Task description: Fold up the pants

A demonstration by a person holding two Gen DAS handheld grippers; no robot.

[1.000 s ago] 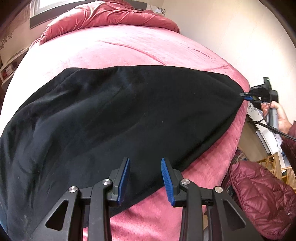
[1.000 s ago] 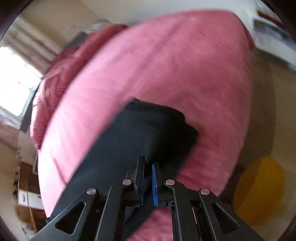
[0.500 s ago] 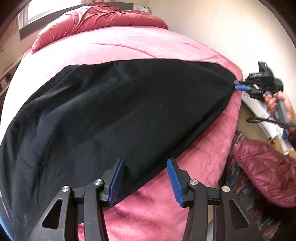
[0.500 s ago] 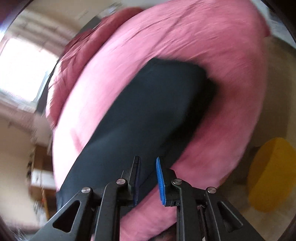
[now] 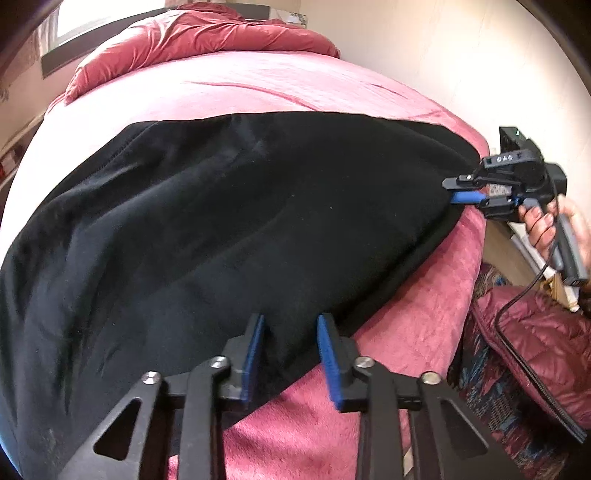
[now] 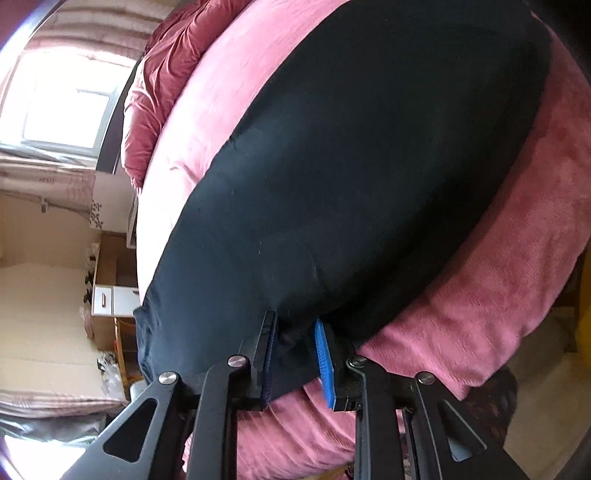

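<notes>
Black pants lie spread across a pink bed. My left gripper sits over their near edge with its jaws closing. Black cloth lies between the blue pads, and a gap still shows. In the left wrist view my right gripper is at the pants' far right end, held by a hand. In its own view, the right gripper has its jaws opening. The edge of the pants lies slack between its fingers, over the pink cover.
A bunched red quilt lies at the head of the bed. A maroon puffy jacket and a black cable are beside the bed on the right. A window and wooden furniture are beyond the far side.
The left jaws widened, then narrowed over the pants' near edge. The right gripper swung down and along the pants while its shut jaws parted.
</notes>
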